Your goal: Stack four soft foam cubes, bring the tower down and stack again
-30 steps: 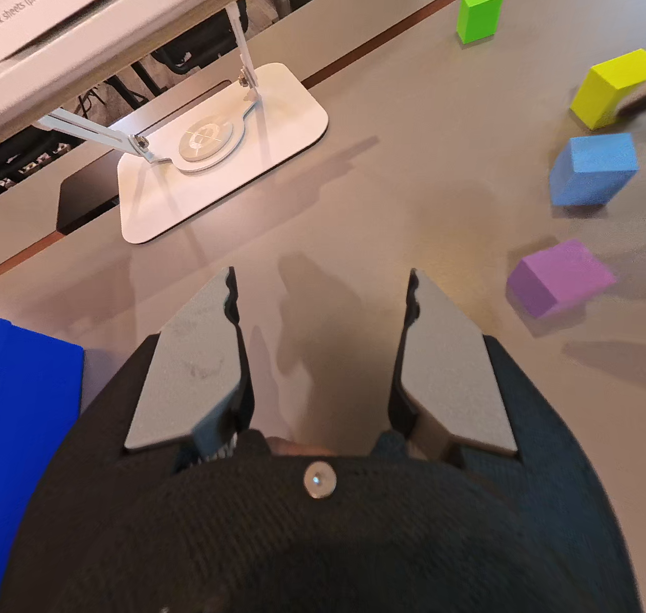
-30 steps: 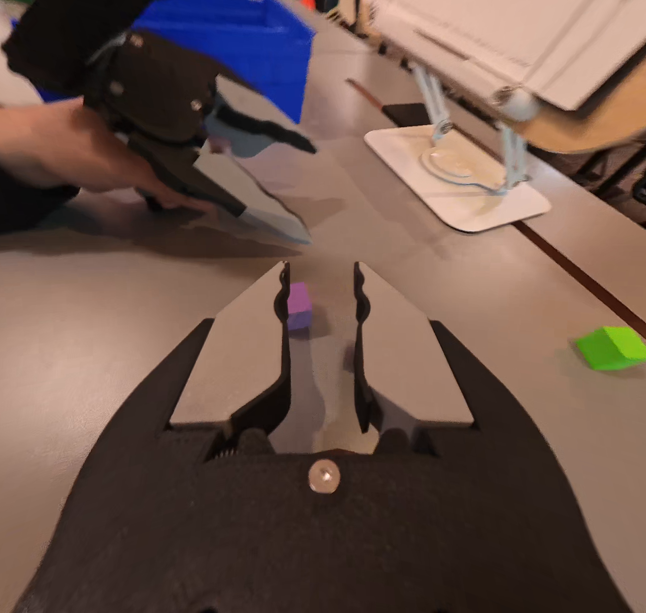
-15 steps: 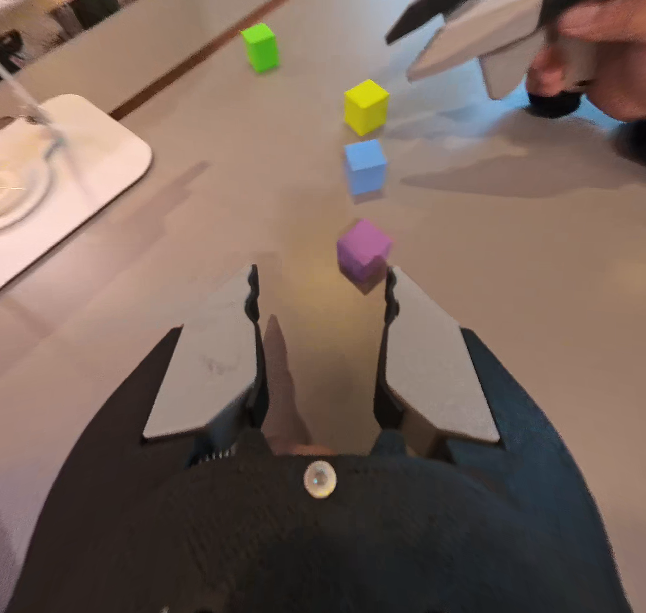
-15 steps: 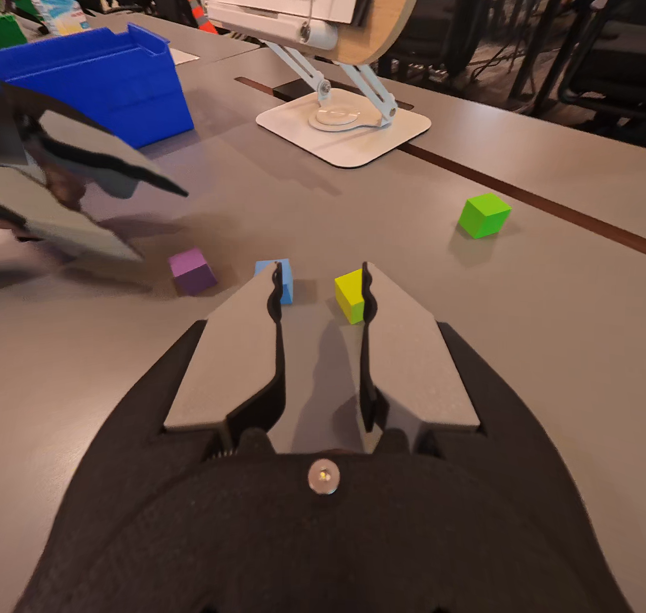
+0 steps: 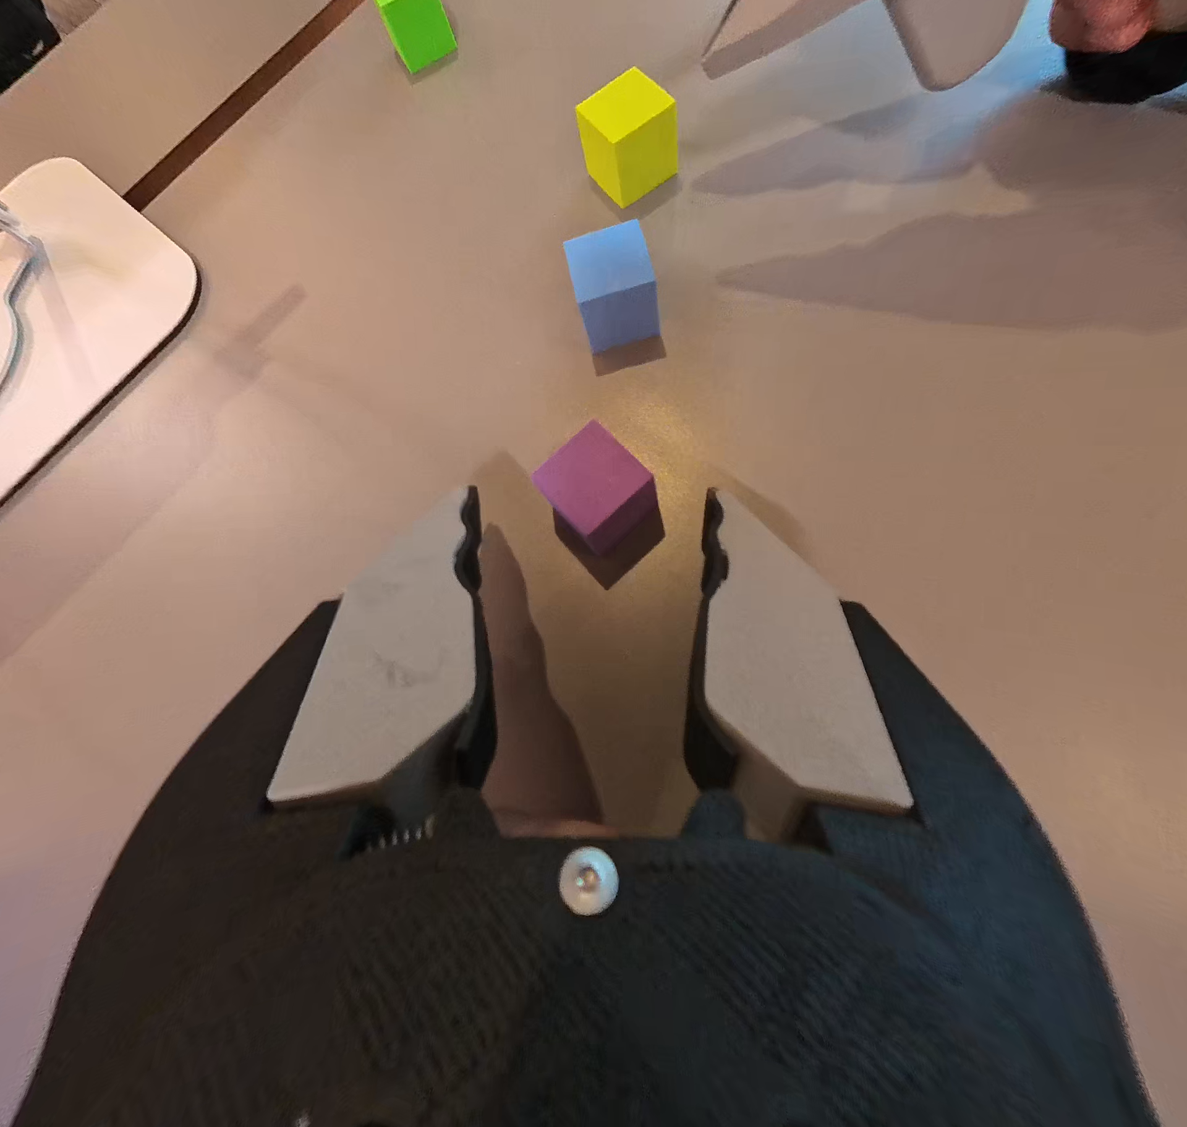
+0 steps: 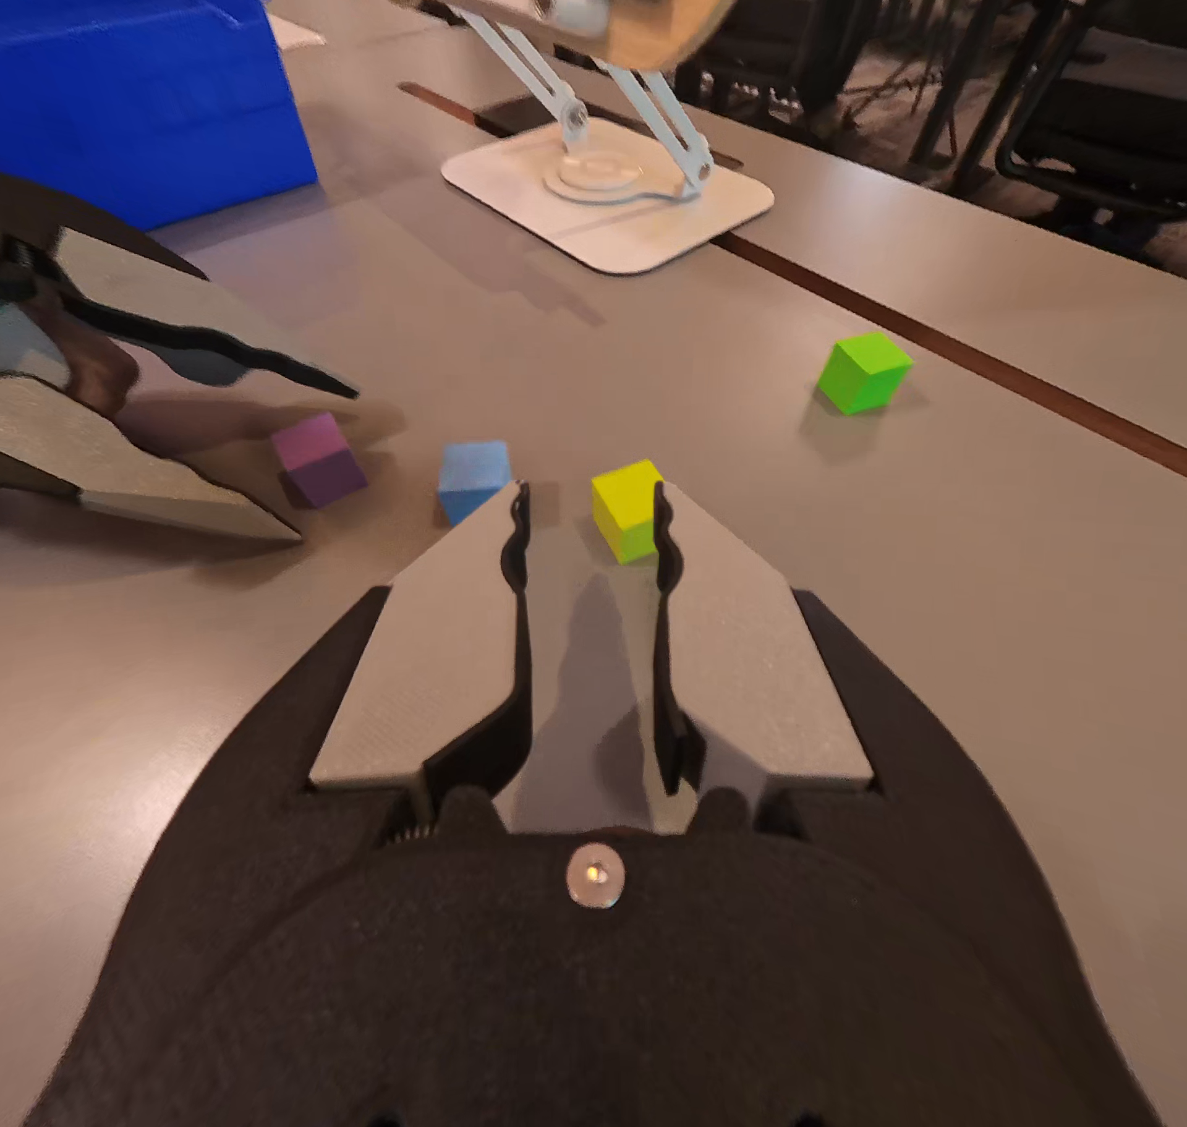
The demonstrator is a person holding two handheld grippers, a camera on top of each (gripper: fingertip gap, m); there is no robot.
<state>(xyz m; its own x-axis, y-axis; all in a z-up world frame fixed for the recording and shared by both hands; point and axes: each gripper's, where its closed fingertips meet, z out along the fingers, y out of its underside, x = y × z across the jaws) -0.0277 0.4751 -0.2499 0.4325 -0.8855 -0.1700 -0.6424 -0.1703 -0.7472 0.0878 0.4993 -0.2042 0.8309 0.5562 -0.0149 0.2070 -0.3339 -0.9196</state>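
Observation:
Four foam cubes lie apart on the grey table. The purple cube (image 5: 596,486) (image 6: 318,459) sits just ahead of my open, empty left gripper (image 5: 588,508), between its fingertips' line. Beyond it stand the blue cube (image 5: 613,287) (image 6: 474,478), the yellow cube (image 5: 628,133) (image 6: 626,508) and the green cube (image 5: 411,20) (image 6: 866,372). My right gripper (image 6: 589,499) is open and empty, hovering just short of the blue and yellow cubes. The left gripper's fingers (image 6: 193,505) show at the left of the right wrist view.
A white stand base (image 6: 610,197) (image 5: 83,300) carries a tilted board at the back. A blue bin (image 6: 141,94) stands at the back left. A dark seam (image 6: 963,351) crosses the table behind the green cube. A hand (image 5: 1105,4) holds the right gripper.
My left gripper swung right from the stand and closed in on the purple cube. My right gripper turned from the purple cube to face the blue and yellow cubes and moved closer.

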